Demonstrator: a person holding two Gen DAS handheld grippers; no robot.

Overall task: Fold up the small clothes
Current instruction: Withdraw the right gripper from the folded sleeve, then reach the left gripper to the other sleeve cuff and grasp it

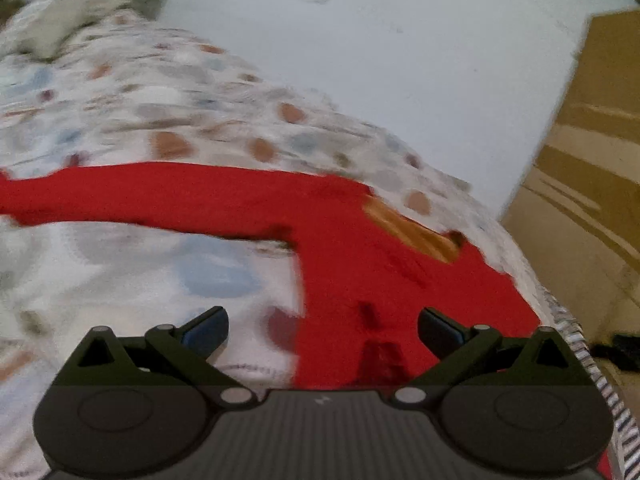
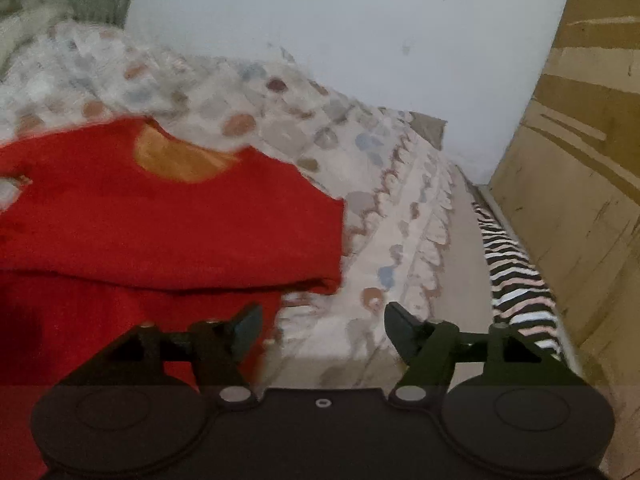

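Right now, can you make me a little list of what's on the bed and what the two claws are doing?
Garment: red top with an orange patch at the neck
One sleeve: stretched out sideways
Lies on: spotted bedsheet
Left claw: open, holding nothing, over the top's edge
Right claw: open, holding nothing, beside the top
Bed's side: striped cloth
Picture: blurry

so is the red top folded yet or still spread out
Partly folded: in the right wrist view the red top has one layer doubled over another, while a sleeve lies stretched out.
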